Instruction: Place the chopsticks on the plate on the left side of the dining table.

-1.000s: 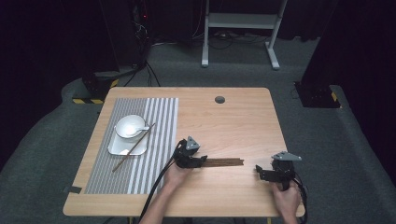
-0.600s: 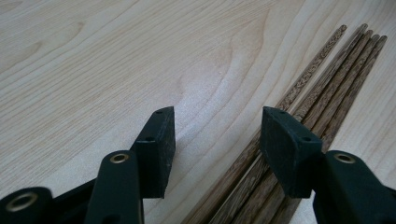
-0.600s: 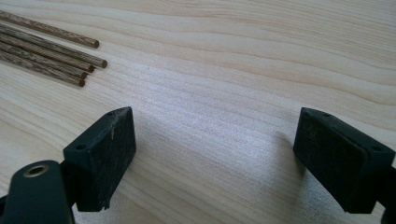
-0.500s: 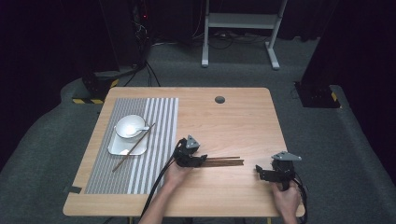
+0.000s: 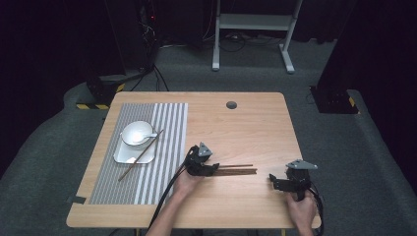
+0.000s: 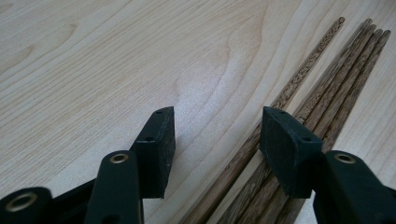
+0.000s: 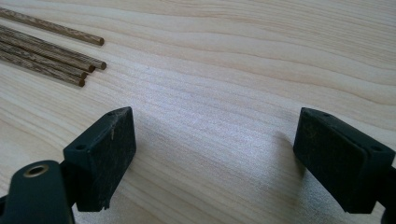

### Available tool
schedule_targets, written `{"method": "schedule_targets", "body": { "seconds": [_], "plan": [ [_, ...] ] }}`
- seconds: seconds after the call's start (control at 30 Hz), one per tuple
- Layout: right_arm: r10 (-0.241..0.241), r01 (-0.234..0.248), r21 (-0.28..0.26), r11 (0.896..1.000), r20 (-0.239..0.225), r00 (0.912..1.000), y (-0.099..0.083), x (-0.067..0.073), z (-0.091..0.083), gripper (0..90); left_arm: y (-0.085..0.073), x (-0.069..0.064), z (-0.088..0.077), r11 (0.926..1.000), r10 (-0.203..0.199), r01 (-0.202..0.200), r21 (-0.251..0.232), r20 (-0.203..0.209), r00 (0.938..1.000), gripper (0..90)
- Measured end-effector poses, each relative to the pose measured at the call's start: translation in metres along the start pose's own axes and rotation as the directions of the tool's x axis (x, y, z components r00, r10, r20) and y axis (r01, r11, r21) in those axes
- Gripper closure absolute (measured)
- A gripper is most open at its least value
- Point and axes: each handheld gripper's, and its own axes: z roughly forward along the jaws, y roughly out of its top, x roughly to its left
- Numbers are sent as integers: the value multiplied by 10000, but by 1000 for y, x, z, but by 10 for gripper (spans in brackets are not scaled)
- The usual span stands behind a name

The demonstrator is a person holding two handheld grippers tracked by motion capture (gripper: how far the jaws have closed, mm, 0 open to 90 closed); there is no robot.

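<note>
Chopsticks point(image 5: 235, 169) are the business here, a loose bundle of dark wooden sticks lying flat on the table point(image 5: 255, 128), long axis running across between the two hands. Left gripper point(image 5: 210, 169) sits right at the near end of them, and in the left gripper view its jaws stand parted with nothing pinched: one stick point(image 6: 261, 133) runs up through the gap, while the others point(image 6: 341, 93) pass under and beside the jaw on that view's right. No pad presses on wood yet, so that tool is released.

Right gripper point(image 5: 272, 181) waits well off the far tips, jaws spread wide over bare wood; in its own view the stick ends point(image 7: 86, 70) lie ahead and off to the left.

Nearer hand is plainly the left. As I read it, the next move hangs on that single stick lying lengthwise along the jaws: closing across it should catch it, provided the neighbours stay outside the bite.
</note>
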Motion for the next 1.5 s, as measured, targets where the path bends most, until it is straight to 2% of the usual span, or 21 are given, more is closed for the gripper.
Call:
{"method": "schedule_targets", "body": {
  "seconds": [0.2, 0.3, 0.57, 0.73, 0.83, 1.07, 1.2, 1.3, 1.5],
  "plan": [
    [-1, 1, -1, 10000, -2, 10000, 0, 0, 0, 128, 2, 1, 3, 9999, 102, -102, 55, 7, 9999, 484],
    [1, -1, 0, 10000, -2, 10000, 0, 0, 0, 128, 5, 0, 5, 9994, 299, -297, 178, -81, 9995, 501],
    [2, -2, 1, 10000, -2, 10000, 0, 0, 0, 129, 8, 4, 7, 9997, 188, -187, 176, -54, 9998, 535],
    [-1, 1, 1, 10000, -2, 10000, 0, 0, 0, 128, 9, 6, 9, 9995, 258, -257, 174, -61, 9996, 573],
    [1, -1, 1, 10000, -1, 10000, 0, 0, 0, 128, 8, 10, 8, 9999, 90, -90, 67, 81, 9999, 618],
    [0, 0, -1, 10000, -1, 10000, 0, 0, 0, 128, 8, 14, 9, 9999, 110, -110, 55, 91, 9999, 664],
    [1, -1, -1, 10000, 1, 10000, 0, 0, 0, 128, 9, 16, 9, 9995, 299, -300, 89, 51, 9995, 685],
    [3, -3, -1, 10000, 0, 10000, 0, 0, 0, 129, 12, 18, 10, 9990, 352, -353, 281, 42, 9994, 685],
    [2, -2, 0, 10000, 0, 10000, 0, 0, 0, 128, 14, 21, 12, 9992, 299, -298, 273, -25, 9996, 699]
  ]
}}
